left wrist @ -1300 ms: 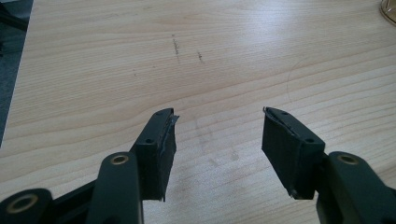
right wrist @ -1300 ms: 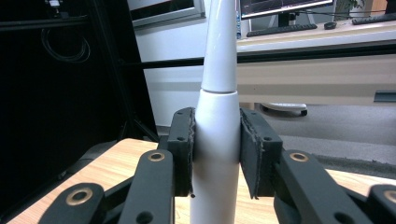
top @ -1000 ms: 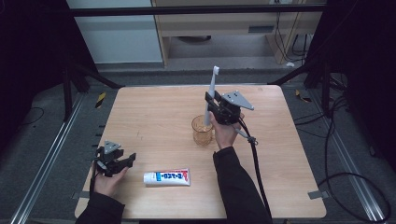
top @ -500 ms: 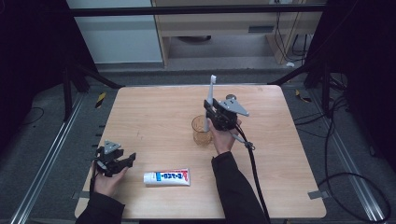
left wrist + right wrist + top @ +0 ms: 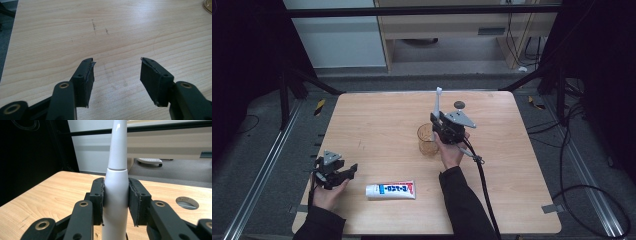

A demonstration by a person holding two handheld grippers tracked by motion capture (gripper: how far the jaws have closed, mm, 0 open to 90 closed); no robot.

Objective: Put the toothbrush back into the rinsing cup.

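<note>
**One electric toothbrush held upright over the amber cup**

One step is in hand: a white electric toothbrush (image 5: 437, 102) is to be stood in the translucent amber cup (image 5: 427, 140) near the middle of the wooden table (image 5: 377, 125). The brush is clamped at its thick handle between the pads of the right gripper (image 5: 441, 125); in the right gripper view the two black pads press on the white body (image 5: 116, 192) from either side, the slim neck rising above them. In the high view the handle's lower end is hidden behind the gripper and the hand, so whether it is already inside the cup cannot be told.

To do this well, the brush should be kept vertical and its base centred over the cup's mouth before it is lowered; the light cup is likely to tip if its rim is struck. The grip is best eased only once the base is judged to rest on the cup's bottom.

The left gripper (image 5: 343, 172) rests at the near left corner, its jaws wide apart with nothing between them; bare wood is seen past its pads (image 5: 85, 80). It could be brought over to steady the cup if needed.

A toothpaste tube (image 5: 390, 190) lies flat at the near edge, well apart from the cup. A small dark round fitting (image 5: 459, 104) is set in the tabletop just beyond the right gripper. Neither is judged to stand in the way.
</note>
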